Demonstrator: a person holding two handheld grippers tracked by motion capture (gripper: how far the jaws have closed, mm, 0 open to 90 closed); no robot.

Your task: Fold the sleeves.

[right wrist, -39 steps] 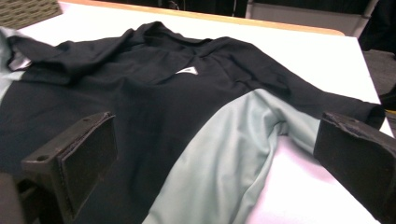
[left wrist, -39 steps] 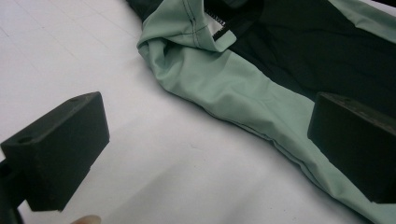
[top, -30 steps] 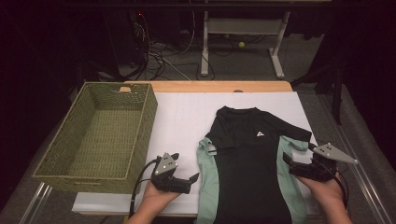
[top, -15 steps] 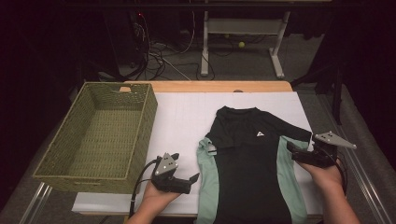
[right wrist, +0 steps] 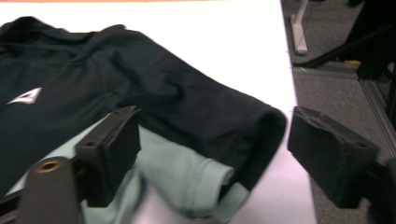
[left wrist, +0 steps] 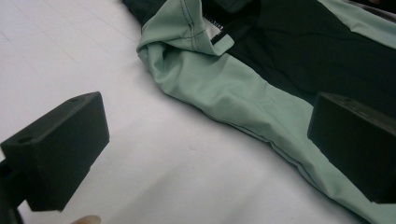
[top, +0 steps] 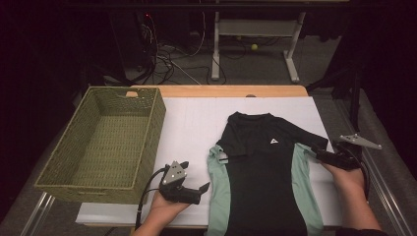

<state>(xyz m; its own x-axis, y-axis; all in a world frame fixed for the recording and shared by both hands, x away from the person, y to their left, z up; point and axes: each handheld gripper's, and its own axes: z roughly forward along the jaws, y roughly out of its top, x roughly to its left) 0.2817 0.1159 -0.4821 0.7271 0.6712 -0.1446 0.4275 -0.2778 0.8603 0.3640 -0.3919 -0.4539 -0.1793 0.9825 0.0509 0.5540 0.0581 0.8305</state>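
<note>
Black-and-mint shirt (top: 263,177) spread flat, front up, on the white bench (top: 196,123) beside the woven basket (top: 105,142) — laid out for folding, by the look of it. Right claw (top: 319,156) at the sleeve (right wrist: 210,126), jaws just closing in yet apart, straddling the cuff without pinching. Left claw (top: 204,187) wide apart, waiting just beside the mint hem.
</note>
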